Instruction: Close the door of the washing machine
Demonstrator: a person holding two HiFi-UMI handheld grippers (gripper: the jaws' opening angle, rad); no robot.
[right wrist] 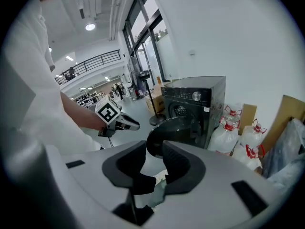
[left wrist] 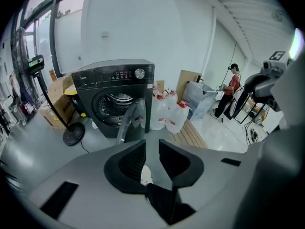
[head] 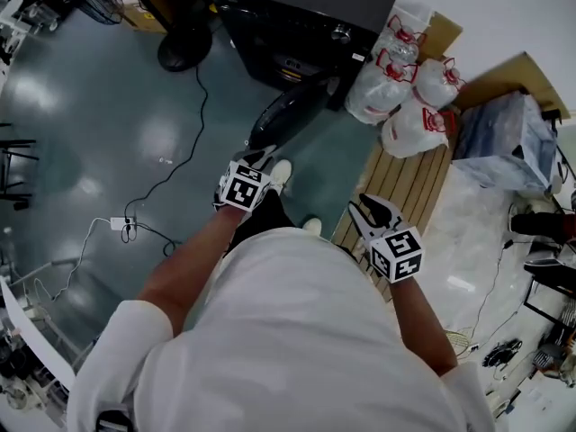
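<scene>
The dark washing machine (head: 301, 21) stands at the top of the head view, its round door (head: 286, 113) swung open toward me. My left gripper (head: 263, 157) hangs just in front of the door's near edge, jaws apart and empty. My right gripper (head: 371, 207) is lower right, over the pallet's edge, also open and empty. The left gripper view shows the machine (left wrist: 116, 92) with the door (left wrist: 132, 119) edge-on ahead of the open gripper (left wrist: 152, 149). In the right gripper view the door (right wrist: 171, 130) stands beyond the open gripper (right wrist: 154, 151), with the left gripper (right wrist: 125, 123) to its left.
Water jugs (head: 409, 97) sit right of the machine on a wooden pallet (head: 409, 183). A fan base (head: 184, 50) stands left of it, with a cable running to a power strip (head: 121, 225). Plastic-wrapped goods (head: 508, 142) lie far right. A person (left wrist: 232, 87) stands in the distance.
</scene>
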